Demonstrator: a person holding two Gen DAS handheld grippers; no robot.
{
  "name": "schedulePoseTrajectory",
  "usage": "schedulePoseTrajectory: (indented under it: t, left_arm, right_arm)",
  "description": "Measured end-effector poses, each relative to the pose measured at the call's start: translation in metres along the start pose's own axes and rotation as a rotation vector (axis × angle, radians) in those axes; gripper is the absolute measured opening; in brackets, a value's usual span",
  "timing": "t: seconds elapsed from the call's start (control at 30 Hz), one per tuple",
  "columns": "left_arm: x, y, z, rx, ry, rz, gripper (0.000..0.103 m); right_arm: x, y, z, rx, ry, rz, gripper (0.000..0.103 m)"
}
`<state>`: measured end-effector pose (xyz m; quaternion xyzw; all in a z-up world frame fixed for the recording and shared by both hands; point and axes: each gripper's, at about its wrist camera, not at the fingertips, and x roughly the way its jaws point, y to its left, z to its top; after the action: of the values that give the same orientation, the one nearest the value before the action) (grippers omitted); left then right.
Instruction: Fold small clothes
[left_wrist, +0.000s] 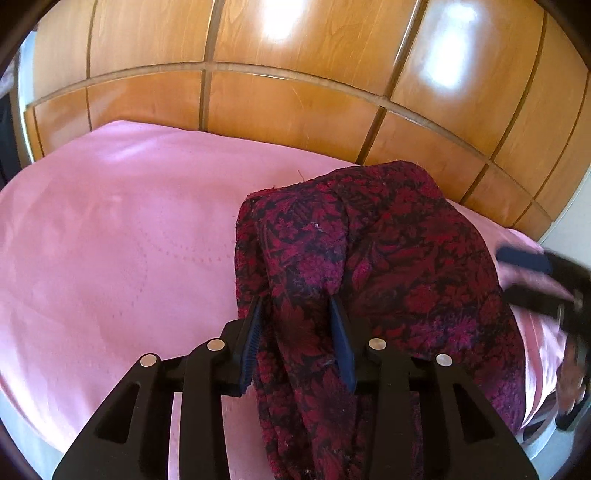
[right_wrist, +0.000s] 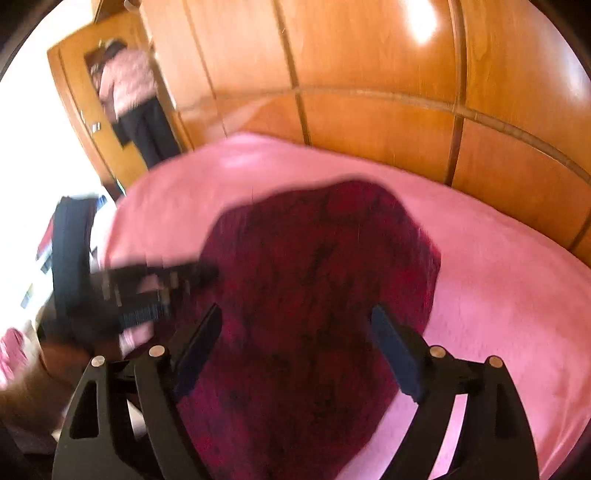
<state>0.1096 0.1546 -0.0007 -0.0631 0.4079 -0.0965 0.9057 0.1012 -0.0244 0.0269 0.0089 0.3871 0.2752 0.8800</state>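
A dark red and black floral garment (left_wrist: 373, 273) lies bunched on a pink bedspread (left_wrist: 122, 236). My left gripper (left_wrist: 297, 306) is shut on a fold of the garment, with cloth hanging between and below its fingers. In the right wrist view, which is blurred, the garment (right_wrist: 317, 280) lies under my right gripper (right_wrist: 295, 321), whose fingers stand wide apart above it and hold nothing. The right gripper also shows at the right edge of the left wrist view (left_wrist: 532, 266). The left gripper shows at the left of the right wrist view (right_wrist: 147, 291).
A wooden panelled wardrobe (left_wrist: 295, 74) stands right behind the bed. In the right wrist view a mirror on a wardrobe door (right_wrist: 125, 99) reflects a person in a pink top. The bedspread (right_wrist: 509, 288) stretches to the right of the garment.
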Motion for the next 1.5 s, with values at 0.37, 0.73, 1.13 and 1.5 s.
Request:
schedulePoseTrajectory:
  t: [0.37, 0.73, 1.13, 1.5]
  left_arm:
    - [0.0, -0.008, -0.008, 0.058, -0.032, 0.117, 0.049]
    - [-0.008, -0.012, -0.008, 0.063, -0.047, 0.151, 0.049]
    - [-0.008, -0.001, -0.015, 0.059, -0.047, 0.18, 0.075]
    - [0.014, 0.057, -0.023, -0.137, -0.017, -0.17, 0.077]
  right_arm:
    - [0.098, -0.025, 0.049, 0.03, 0.207, -0.115, 0.081]
    - [0.029, -0.051, 0.008, 0.184, 0.002, -0.056, 0.099]
    - [0.022, -0.096, -0.071, 0.467, 0.017, 0.317, 0.101]
    - [0.046, -0.097, -0.074, 0.484, 0.055, 0.48, 0.101]
